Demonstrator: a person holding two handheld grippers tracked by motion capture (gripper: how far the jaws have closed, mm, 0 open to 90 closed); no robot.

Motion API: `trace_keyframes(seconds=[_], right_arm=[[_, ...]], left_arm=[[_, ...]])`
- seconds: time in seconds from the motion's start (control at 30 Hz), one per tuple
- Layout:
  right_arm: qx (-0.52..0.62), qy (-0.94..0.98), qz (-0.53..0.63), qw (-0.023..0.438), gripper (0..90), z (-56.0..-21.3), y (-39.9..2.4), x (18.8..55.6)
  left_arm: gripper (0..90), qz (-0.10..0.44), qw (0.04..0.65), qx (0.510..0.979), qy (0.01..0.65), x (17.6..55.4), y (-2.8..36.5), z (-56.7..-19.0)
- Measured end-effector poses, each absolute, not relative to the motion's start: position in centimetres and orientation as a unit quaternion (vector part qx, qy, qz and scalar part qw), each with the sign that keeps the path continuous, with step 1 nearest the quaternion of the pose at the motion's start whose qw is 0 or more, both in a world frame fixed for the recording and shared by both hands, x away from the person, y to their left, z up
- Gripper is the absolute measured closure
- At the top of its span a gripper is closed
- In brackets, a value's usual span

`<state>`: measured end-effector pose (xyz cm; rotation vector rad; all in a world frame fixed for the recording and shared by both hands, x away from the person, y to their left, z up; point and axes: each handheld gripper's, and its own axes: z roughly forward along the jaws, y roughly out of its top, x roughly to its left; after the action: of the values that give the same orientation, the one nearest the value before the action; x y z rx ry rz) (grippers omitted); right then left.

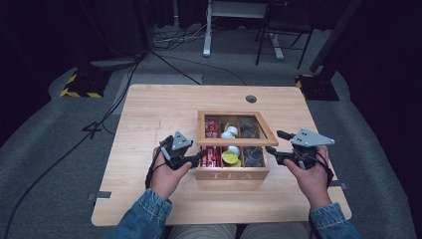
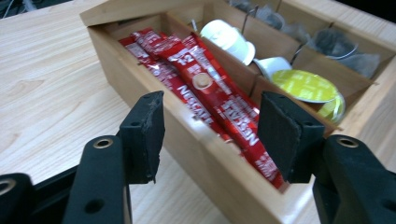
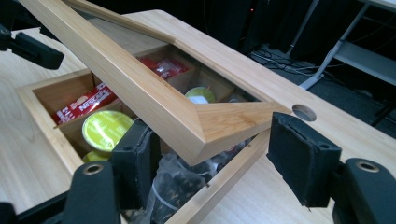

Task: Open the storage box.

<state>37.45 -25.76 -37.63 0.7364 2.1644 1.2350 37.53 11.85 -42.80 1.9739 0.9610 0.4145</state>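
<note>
The tea box (image 1: 232, 173) is sitting near the middle of the table (image 1: 149, 109), its lid (image 3: 140, 88) raised and tilted, hinged along the far side. The right gripper (image 3: 210, 158) is straddling the lid's near right corner with jaws parted, not pressing. The left gripper (image 2: 210, 135), released, is straddling the box's left wall over the red sachets (image 2: 205, 93), so the right is nearer the lid.

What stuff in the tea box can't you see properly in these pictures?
- Dark bags in the right gripper view: the raised lid and the jaws cover most of them, so what they hold is unclear.
- Red sachets in the left gripper view: their lower ends are hidden behind the box wall.
- High view: sachet print is too small to read.
- Right gripper view: the lid's top left end is cut off by the edge.
</note>
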Motion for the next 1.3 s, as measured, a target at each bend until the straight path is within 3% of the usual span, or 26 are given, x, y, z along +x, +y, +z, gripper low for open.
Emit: trace_keyframes(seconds=[0.4, 0.73, 1.3], right_arm=[[0.266, 0.801, 0.462, 0.273, 39.6, -35.4, -25.0, 39.3], [0.269, 0.789, 0.485, 0.265, 42.0, -33.7, -24.9, 41.0], [0.271, 0.767, 0.520, 0.259, 45.3, -31.3, -24.8, 45.0]], left_arm=[[37.5, 0.164, 0.421, 0.792, 0.411, 38.5, 14.6, -43.2], [40.3, 0.147, 0.427, 0.788, 0.418, 39.0, 15.7, -43.8], [40.5, 0.187, 0.393, 0.779, 0.451, 36.3, 19.7, -44.5]])
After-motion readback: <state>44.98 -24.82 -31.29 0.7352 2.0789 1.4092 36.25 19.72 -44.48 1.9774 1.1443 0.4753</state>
